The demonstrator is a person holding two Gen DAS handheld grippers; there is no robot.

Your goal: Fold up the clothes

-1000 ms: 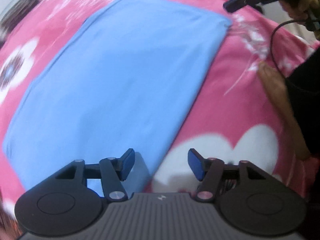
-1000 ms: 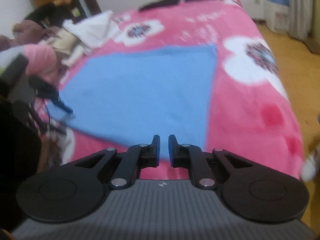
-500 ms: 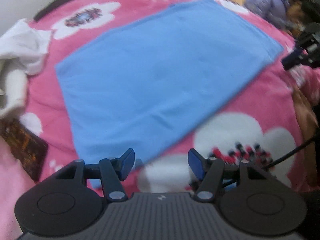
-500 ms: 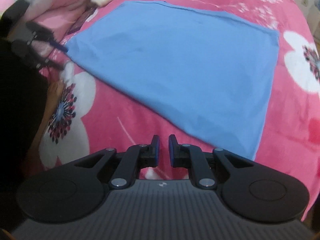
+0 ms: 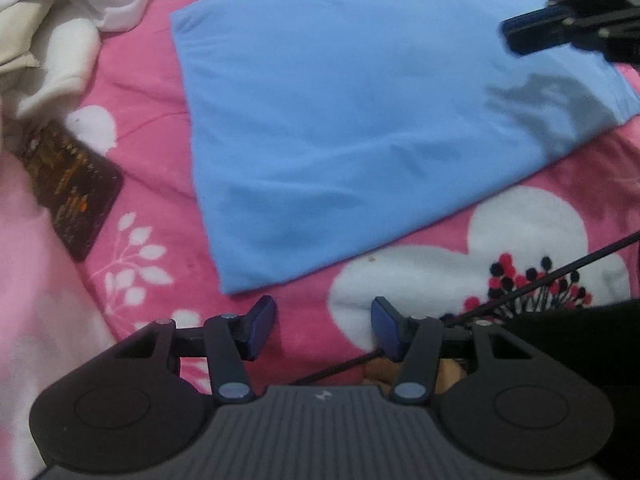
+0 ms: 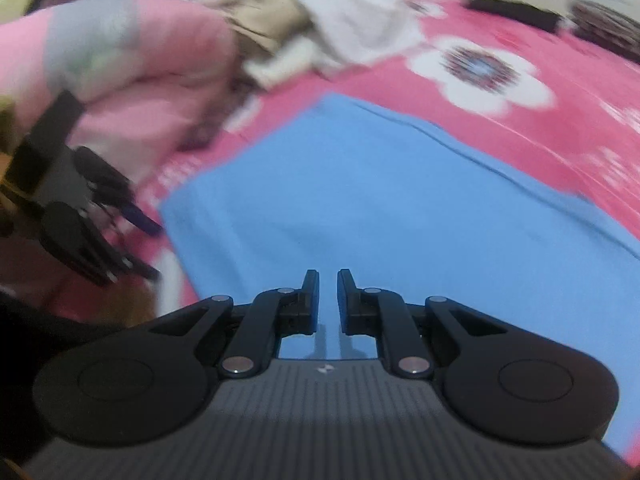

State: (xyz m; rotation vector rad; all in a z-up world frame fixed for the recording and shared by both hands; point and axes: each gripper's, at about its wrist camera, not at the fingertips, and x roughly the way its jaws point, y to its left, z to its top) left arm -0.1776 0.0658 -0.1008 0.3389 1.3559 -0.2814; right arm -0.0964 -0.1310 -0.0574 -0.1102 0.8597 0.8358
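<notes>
At far left of the left wrist view a heap of white and beige clothes point(image 5: 52, 36) sits on the pink floral bedspread point(image 5: 160, 184), with a dark patterned flat object point(image 5: 70, 184) lying just below it. The blue folded garment point(image 5: 360, 120) lies flat at the middle of the bed, its long axis running from the near-left corner up toward the far right. The left gripper point(image 5: 323, 328) points steeply down over bare bedspread, just short of the garment's nearest corner, which lies ahead and slightly left of its fingertips. Its jaws have just been closing a little yet stand about half spread, with nothing between them and no cloth touched. At right, the right gripper point(image 5: 560, 32) hangs over the garment's far right edge and casts a shadow on the cloth; in its own view the right gripper point(image 6: 328, 296) shows its jaws drawn almost together, a narrow slit left, holding nothing, with blue cloth directly beneath. Judged from this, the left gripper is nearer the near corner and the right nearer the opposite side; neither has yet taken an edge.
</notes>
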